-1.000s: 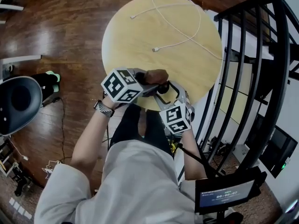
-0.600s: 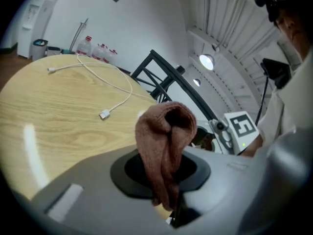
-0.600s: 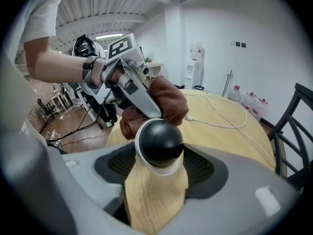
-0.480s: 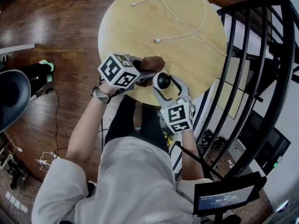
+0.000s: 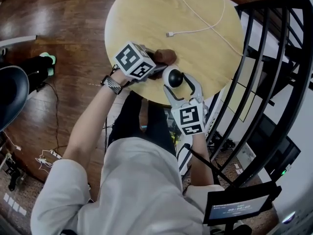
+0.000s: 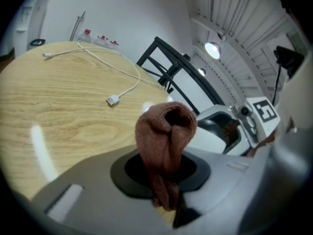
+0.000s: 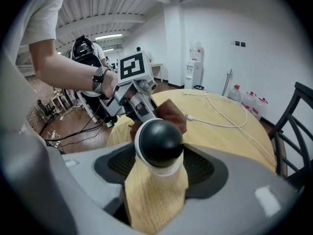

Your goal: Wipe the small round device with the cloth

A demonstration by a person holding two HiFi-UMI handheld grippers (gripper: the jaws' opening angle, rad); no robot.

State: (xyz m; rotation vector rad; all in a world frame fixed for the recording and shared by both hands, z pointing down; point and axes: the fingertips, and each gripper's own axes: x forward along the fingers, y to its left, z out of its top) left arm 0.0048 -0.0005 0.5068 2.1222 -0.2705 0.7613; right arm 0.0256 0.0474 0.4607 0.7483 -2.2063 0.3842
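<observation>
- Two claws meet over the 6 o'clock edge of a round, pale wooden tabletop [image 5: 142,23], seen from the head view.
- Right claw [image 7: 160,166]: its jaws stand wide and are clamped on the small round device [image 7: 159,142], a black ball in a white collar. One pad is on each side of it, at 9 and 3 o'clock.
- Whether the device rests on the wood or is held just above it cannot be told.
- Left claw [image 6: 165,180]: its jaws are closed on the lower end of a brown cloth [image 6: 165,131]. The cloth stands up from them in a bunched, folded roll.
- From the head view, the cloth lies at about 11 o'clock of the device and just beside it. No view settles whether the two touch.
- The right gripper view shows the cloth directly behind the ball, at 12 o'clock, with the left gripper's marker cube [image 7: 133,66] above it.
- A white cable [image 5: 195,13] loops across the 12 to 2 o'clock part of the tabletop, well apart from both claws, and one plug end lies nearest the cloth.
- A black railing [image 5: 274,58] stands at 3 o'clock of the tabletop, and dark wooden floor [image 5: 58,28] lies at 9 o'clock.
</observation>
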